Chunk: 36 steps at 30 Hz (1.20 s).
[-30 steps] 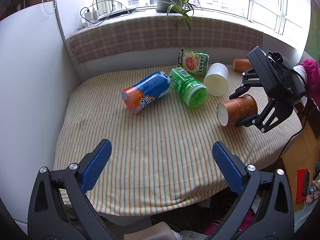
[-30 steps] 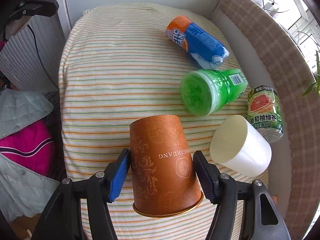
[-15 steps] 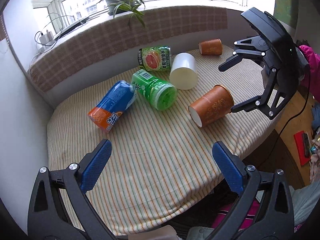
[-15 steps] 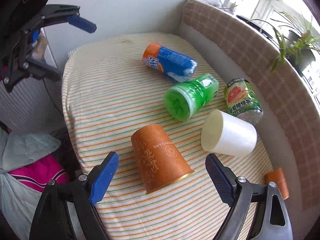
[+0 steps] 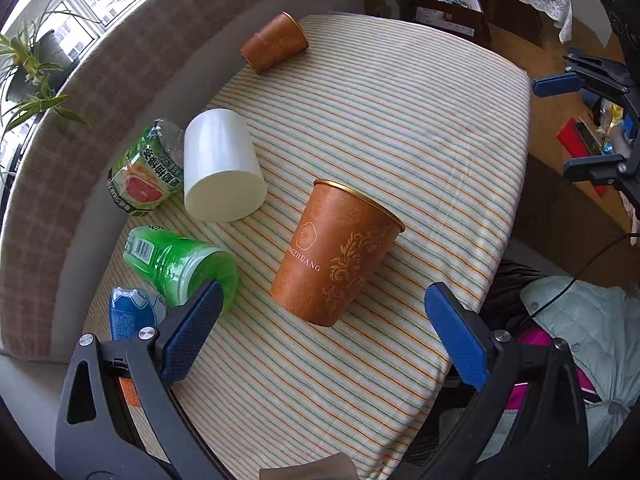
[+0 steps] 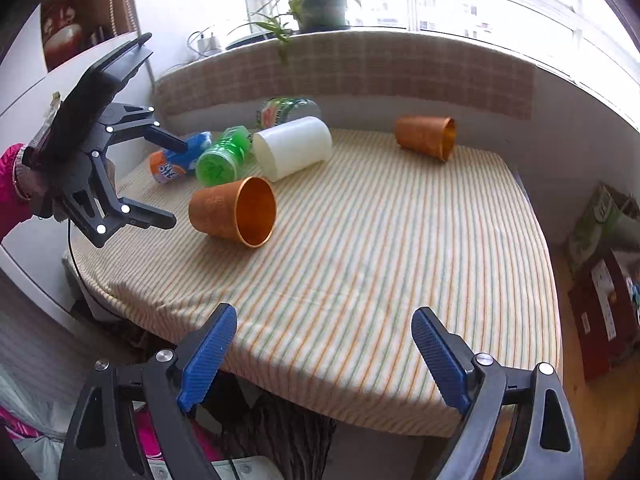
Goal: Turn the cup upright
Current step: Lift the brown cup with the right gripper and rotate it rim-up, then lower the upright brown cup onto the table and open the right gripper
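An orange paper cup [image 5: 334,258] lies on its side on the striped tablecloth [image 5: 420,128], its gold-rimmed mouth pointing away from my left gripper [image 5: 320,320]. That gripper is open and empty, its blue pads just short of the cup's base. In the right wrist view the same cup [image 6: 234,212] shows its open mouth, with the left gripper [image 6: 172,182] beside its base. My right gripper [image 6: 322,354] is open and empty at the table's near edge; it also shows in the left wrist view [image 5: 576,124].
A white cup [image 5: 220,166], a green bottle [image 5: 180,264], a grapefruit-label bottle [image 5: 146,174] and a blue-orange bottle [image 5: 132,314] lie together beside the window bench. A second orange cup [image 5: 276,42] lies at the far corner. Boxes and clothes sit on the floor beyond the table's edge.
The right gripper let go of the orange cup and pulled back to the table's edge. The left gripper swung round and closed in behind the cup's base.
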### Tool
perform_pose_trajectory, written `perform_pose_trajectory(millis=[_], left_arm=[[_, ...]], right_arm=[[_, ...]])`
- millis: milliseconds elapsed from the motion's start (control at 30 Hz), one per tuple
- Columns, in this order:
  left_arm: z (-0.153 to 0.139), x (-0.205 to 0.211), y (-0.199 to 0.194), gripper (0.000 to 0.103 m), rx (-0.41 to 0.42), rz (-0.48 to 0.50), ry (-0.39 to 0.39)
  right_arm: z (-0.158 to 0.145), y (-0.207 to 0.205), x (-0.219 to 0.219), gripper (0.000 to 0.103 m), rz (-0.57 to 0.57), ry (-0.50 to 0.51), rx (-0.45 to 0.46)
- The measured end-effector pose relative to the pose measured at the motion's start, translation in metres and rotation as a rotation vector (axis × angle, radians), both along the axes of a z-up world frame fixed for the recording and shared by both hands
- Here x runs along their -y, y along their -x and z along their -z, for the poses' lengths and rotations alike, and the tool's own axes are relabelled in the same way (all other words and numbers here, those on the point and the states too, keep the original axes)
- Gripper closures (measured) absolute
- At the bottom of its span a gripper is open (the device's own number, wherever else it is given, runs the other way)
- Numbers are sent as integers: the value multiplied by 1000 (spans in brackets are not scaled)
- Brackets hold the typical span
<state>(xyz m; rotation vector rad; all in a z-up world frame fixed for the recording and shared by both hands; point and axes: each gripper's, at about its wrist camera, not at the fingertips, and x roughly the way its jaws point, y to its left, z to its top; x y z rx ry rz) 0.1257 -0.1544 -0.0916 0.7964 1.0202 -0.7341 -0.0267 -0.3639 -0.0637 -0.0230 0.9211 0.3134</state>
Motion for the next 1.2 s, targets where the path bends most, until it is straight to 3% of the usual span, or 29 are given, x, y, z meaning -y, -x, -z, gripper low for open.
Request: perform_pose_trajectory(millis=[233, 533, 667, 967, 1200], left_arm=[[26, 33, -15, 4, -59, 101, -124], [50, 56, -26, 9, -97, 165, -228], [56, 60, -28, 28, -112, 173, -250], [44, 53, -35, 31, -85, 119, -147], [24, 26, -36, 32, -73, -5, 43]], right_arm=[[4, 36, 44, 12, 218, -19, -1], [5, 41, 49, 12, 263, -12, 1], [7, 39, 51, 12, 285, -16, -3], [11, 36, 53, 12, 314, -15, -15], [9, 29, 38, 12, 272, -3, -12]])
